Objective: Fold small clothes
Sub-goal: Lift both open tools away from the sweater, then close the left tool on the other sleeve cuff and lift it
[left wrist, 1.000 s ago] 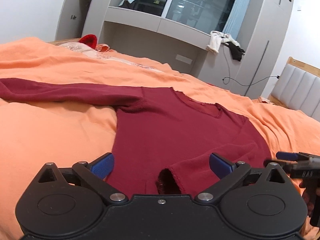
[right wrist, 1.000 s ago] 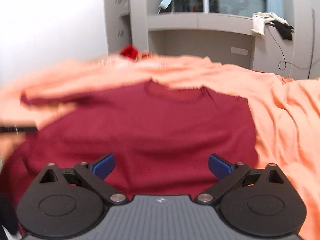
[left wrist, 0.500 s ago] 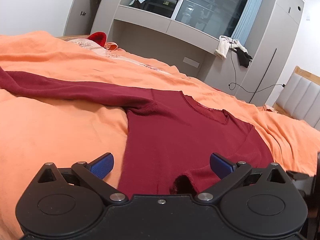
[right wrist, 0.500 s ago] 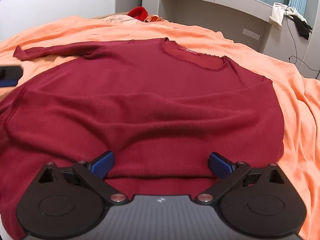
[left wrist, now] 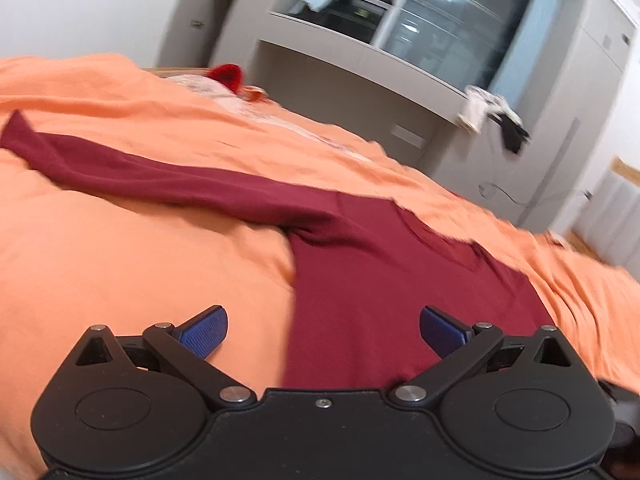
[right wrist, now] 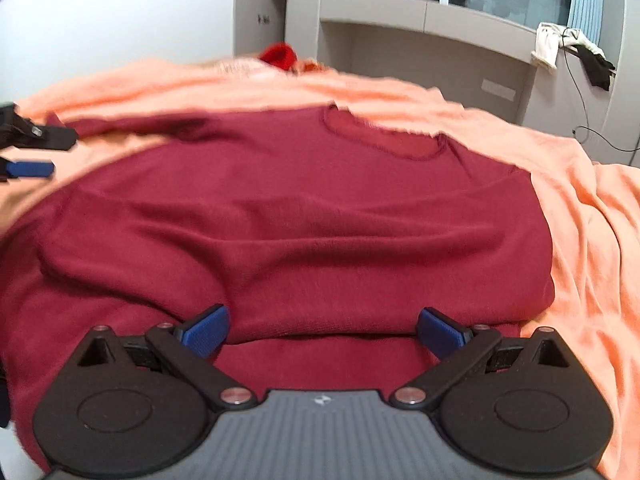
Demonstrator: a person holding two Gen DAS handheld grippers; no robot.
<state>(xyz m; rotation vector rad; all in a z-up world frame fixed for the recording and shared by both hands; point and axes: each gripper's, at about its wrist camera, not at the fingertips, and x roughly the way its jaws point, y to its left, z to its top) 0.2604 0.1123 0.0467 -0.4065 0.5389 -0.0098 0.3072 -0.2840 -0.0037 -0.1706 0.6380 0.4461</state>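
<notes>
Both wrist views have shifted since half a second ago: left gripper (left wrist: 323, 326) has swung left, so the sweater's side edge now runs between its fingers instead of the folded cuff that sat there. Right gripper (right wrist: 323, 326) has tipped up a little and the frame is motion-blurred.

Left fingers are spread wide, nothing between the blue pads (left wrist: 204, 326). Left pad sits over bare orange bedspread (left wrist: 140, 272), right pad over the maroon long-sleeve sweater (left wrist: 380, 288). Right fingers are equally wide, also empty. Both of its pads hover over the sweater (right wrist: 300, 220), just behind a raised crease across the lower body.

Sweater lies front-up, collar (right wrist: 384, 140) far ahead of the right fingers. One sleeve (left wrist: 160, 178) runs straight out, ahead-left of the left fingers. That sleeve is laid out flat, probably so it can be folded in over the body next. My read: left gripper straddles the side edge to line up for that sleeve or side fold. No sleeve shows on the sweater's right side; likely already folded in or under, can't confirm.

Left gripper's fingertips (right wrist: 30, 168) show at the left edge of the right view, near the sleeve.

Writing: none readable. Small logo mark on the right gripper body (right wrist: 321, 400), too small to make out. No garment label visible.
</notes>
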